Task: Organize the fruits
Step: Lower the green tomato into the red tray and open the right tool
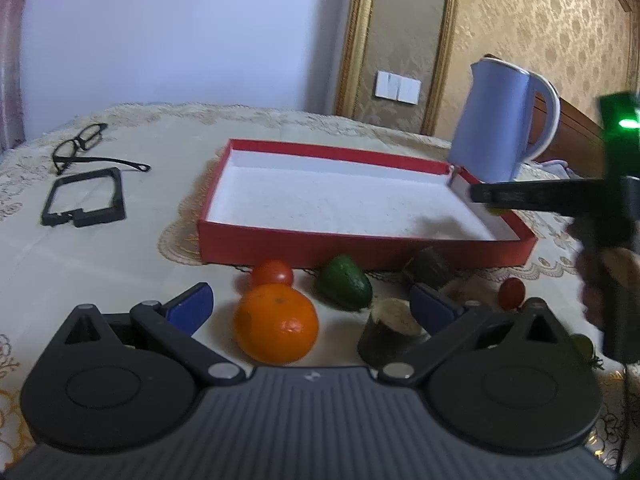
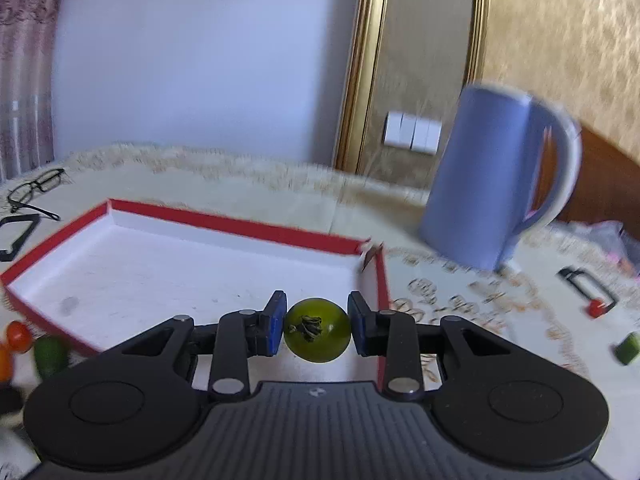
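Right tongs: right gripper [image 2: 317,330] clenched on a small round green tomato [image 2: 317,330] with a dried stalk, 1 blue pad against each side, held above the right front part of the shallow red cardboard box [image 2: 244,222] with a white inside.
Left tongs: left gripper [image 1: 310,306] spread wide, blue pads well apart, holding nothing.
Between the left pads: round orange mandarin [image 1: 276,322] on the cream embroidered tablecloth [image 1: 120,256], nearer the left pad, touching neither.
Left view only: small red tomato [image 1: 272,273] just behind the mandarin, green avocado [image 1: 345,288] beside it, 2 dark cut pieces [image 1: 386,332] and another small red tomato [image 1: 511,293] by the right pad, all in front of the box.
Left view also: right gripper's black body reaching over the box's right edge.
Right view only: green cut piece [image 2: 628,347] and small red object [image 2: 596,308] on the cloth right of the box.
Both views: pale blue kettle [image 1: 500,120] behind the box's right corner; black spectacles [image 1: 86,146] and black plastic frame [image 1: 84,196] to the left.
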`<state>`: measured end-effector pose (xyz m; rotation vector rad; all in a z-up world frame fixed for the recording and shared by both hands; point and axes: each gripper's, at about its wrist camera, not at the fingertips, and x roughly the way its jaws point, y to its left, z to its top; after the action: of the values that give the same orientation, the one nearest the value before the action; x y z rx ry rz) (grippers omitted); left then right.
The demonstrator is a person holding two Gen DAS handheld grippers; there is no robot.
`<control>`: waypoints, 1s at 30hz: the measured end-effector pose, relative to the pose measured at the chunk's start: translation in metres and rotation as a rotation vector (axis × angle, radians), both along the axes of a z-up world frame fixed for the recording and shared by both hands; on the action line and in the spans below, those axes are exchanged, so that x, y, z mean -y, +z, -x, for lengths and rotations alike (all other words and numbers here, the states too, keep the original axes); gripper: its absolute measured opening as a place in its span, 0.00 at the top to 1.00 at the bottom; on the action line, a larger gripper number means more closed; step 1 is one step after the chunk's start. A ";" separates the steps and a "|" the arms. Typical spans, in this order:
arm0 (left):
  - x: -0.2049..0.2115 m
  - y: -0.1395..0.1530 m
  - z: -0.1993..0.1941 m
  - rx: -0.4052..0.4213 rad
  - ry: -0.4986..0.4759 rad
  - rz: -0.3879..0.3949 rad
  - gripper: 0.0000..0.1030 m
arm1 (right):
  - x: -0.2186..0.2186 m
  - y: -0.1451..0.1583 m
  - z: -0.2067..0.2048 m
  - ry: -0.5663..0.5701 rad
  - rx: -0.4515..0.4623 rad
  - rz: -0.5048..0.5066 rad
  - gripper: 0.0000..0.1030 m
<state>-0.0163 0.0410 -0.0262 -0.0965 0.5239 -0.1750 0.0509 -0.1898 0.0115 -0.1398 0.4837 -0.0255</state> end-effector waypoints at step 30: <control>-0.017 0.004 0.019 0.005 0.103 -0.036 0.00 | 0.078 0.002 0.033 -0.205 0.113 -0.182 0.20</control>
<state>-0.0357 0.0579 -0.0218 -0.0876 0.5159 -0.0651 0.0181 -0.2675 0.0137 0.0904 0.3833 -0.1890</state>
